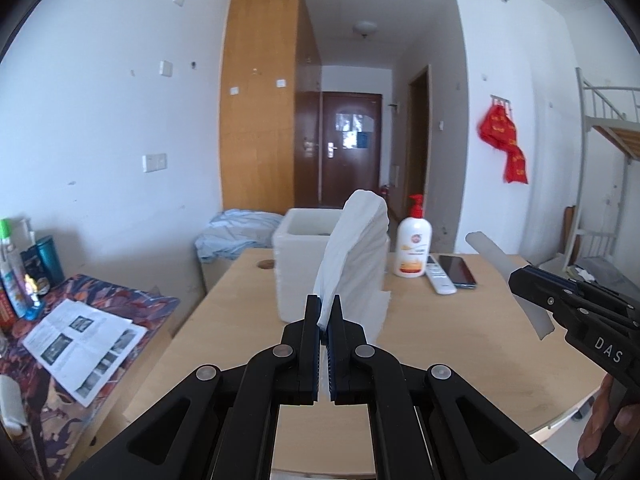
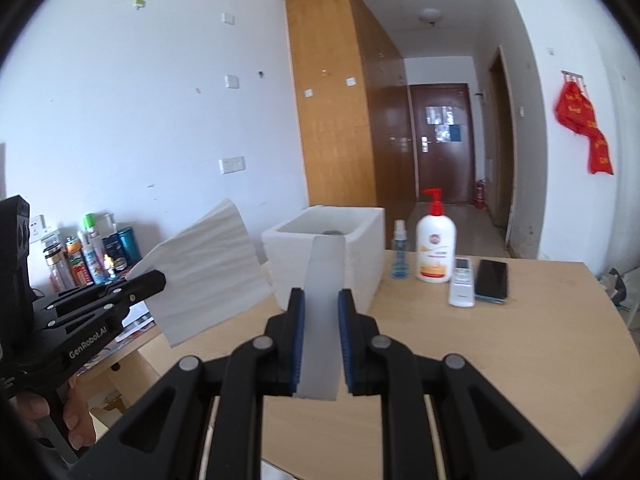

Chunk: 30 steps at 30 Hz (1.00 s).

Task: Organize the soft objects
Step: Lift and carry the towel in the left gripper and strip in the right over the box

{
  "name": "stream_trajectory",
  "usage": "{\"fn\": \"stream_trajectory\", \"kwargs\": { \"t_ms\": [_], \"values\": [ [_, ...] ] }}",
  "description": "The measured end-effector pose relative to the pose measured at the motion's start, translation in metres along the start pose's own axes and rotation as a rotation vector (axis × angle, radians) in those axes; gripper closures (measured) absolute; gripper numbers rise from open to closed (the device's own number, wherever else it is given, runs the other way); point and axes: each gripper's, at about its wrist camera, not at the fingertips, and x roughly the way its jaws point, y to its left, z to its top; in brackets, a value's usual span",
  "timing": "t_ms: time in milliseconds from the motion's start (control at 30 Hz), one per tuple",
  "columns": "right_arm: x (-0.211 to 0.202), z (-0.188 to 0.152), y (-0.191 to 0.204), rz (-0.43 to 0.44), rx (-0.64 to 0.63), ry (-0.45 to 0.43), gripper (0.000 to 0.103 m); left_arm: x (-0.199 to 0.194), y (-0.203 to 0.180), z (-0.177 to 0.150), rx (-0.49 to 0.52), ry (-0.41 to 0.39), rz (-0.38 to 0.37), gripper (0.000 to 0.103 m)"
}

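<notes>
Tissues [image 1: 352,256] hang limp from our left gripper [image 1: 325,312], pinched at one corner; our right gripper [image 2: 322,312] clamps a translucent strip [image 2: 324,280]. Foam box [image 2: 360,236] waits at twelve o'clock.

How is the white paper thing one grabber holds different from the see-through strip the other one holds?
The tissue stack is wide, plain white and ribbed with layers; the translucent strip is narrow, smooth and frosted grey. The left gripper pinches the tissue stack by a thin edge, jaws almost together; the right gripper holds the translucent strip across its width, jaws further apart. Both are held up off the table.
</notes>
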Motion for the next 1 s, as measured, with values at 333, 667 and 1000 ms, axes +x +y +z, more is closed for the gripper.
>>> {"fn": "stream_trajectory", "kwargs": {
  "t_ms": [333,667,1000],
  "values": [
    [0.021,0.004,0.016,0.062,-0.021,0.018,0.083,0.003,0.019,-0.002,-0.034,0.014,0.052,0.100],
    [0.032,0.012,0.011,0.051,-0.016,0.030,0.083,0.021,0.019,0.001,-0.031,0.036,0.042,0.100],
    [0.051,0.026,-0.001,0.039,-0.004,0.046,0.083,0.046,0.015,0.015,-0.025,0.053,0.034,0.100]
  ]
}}
